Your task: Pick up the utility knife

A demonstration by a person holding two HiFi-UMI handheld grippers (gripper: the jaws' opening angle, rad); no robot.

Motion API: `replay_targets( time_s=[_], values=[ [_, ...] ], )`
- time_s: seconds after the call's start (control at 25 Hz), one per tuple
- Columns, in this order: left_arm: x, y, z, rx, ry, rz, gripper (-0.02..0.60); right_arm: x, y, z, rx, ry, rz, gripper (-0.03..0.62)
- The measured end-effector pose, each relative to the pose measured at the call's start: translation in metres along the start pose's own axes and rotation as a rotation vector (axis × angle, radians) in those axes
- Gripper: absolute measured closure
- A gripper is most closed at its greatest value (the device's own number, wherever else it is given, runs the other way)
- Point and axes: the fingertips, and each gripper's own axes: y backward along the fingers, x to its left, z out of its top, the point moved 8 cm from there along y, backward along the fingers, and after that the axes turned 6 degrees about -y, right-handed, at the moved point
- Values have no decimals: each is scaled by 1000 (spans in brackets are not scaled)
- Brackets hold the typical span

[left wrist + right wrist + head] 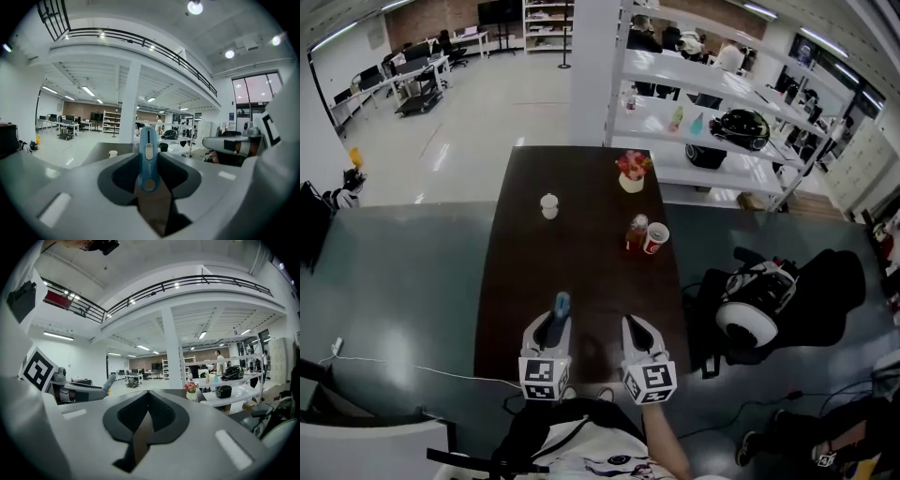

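Left gripper (560, 317) clamps knife (562, 302); right gripper (630, 326) closed, seemingly empty. Both over table's (511, 281) near edge, lower centre; open tabletop above.

Quick count from my end: one dark table (516, 281). Toward its far end I count four things: one white cup (548, 204), one flower pot (632, 172), one bottle (637, 232), one red cup (656, 238). At the table's near edge: left gripper (555, 319), right gripper (630, 324), so two, plus one utility knife (562, 303).
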Motion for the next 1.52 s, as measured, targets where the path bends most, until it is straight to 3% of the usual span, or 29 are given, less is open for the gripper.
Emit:
replay_targets(
  time_s=[0.32,1.04,1.52],
  values=[
    [-14,22,-3,9,5,26,456,9,24,-1,4,5,42,592],
    [-99,110,-21,23,16,113,456,-2,144,-21,0,-11,76,592],
    [-103,148,-22,10,15,92,456,27,166,-25,1,-8,82,592]
  ],
)
